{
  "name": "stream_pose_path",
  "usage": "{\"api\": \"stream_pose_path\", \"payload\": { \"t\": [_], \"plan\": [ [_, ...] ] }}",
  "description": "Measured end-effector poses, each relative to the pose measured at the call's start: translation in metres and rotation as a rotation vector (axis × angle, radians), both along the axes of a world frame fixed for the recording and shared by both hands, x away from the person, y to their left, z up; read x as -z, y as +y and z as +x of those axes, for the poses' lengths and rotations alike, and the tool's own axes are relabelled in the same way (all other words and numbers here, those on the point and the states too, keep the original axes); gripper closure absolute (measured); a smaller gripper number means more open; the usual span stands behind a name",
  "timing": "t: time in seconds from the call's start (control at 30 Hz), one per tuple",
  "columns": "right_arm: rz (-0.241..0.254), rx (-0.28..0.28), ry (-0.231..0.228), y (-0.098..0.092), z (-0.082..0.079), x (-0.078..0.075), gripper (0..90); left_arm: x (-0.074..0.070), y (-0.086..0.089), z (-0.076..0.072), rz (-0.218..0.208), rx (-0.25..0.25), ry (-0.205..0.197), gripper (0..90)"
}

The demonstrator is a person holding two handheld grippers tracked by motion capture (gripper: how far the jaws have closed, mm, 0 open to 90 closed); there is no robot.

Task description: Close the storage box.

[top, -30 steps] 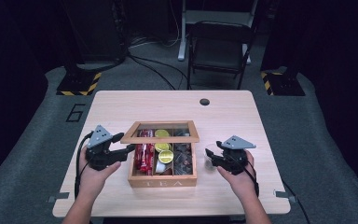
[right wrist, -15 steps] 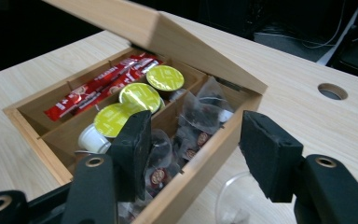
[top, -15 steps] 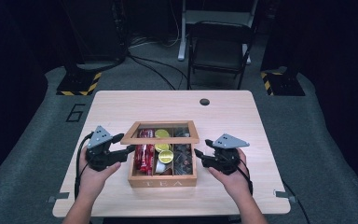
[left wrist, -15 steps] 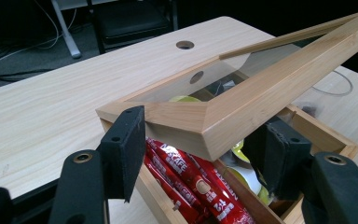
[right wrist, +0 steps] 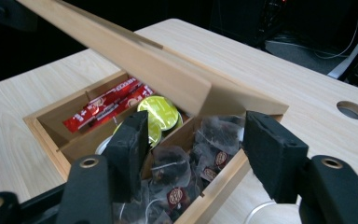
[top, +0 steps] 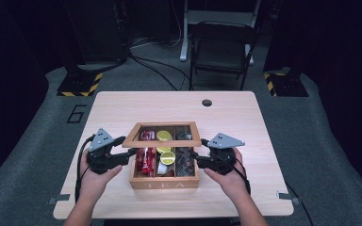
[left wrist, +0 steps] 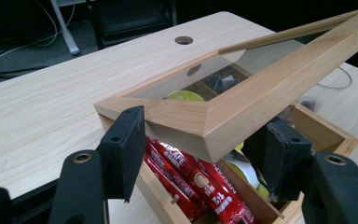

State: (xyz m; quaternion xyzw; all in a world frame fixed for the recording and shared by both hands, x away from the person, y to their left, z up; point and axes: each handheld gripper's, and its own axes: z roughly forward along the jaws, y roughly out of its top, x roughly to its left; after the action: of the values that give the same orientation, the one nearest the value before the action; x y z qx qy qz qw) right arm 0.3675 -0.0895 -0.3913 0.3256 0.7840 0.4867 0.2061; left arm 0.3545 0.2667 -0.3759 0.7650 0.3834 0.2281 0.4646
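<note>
One wooden tea box [top: 165,181], three compartments, glass-paned lid [top: 162,140] raised; left tool [top: 128,153] grips its corner, right tool [top: 193,159] open.

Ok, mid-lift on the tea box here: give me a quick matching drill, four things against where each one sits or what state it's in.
Things:
1. glass lid
2. red sachets
3. tea bags
4. left gripper

Places or states:
A. in the compartment at the left end of the box in the high view
B. raised and tilted above the box
C. jaws at the lid's near left corner
D. in the end compartment nearest the right gripper

Pairs: 1-B, 2-A, 3-D, 4-C
</note>
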Motion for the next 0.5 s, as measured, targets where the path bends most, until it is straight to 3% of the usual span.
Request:
{"api": "stream_pose_path", "payload": {
  "t": [0.23, 0.5],
  "plan": [
    [-0.002, 0.013, -0.029, 0.0024, 0.0007, -0.0013, 39.3, 0.0007, 0.0009, 0.0031, -0.008, 0.004, -0.001, 38.9],
    [0.072, 0.013, 0.004, -0.0026, 0.0046, -0.0032, 44.6, 0.0022, -0.0009, 0.0, 0.012, 0.002, 0.003, 39.0]
  ]
}}
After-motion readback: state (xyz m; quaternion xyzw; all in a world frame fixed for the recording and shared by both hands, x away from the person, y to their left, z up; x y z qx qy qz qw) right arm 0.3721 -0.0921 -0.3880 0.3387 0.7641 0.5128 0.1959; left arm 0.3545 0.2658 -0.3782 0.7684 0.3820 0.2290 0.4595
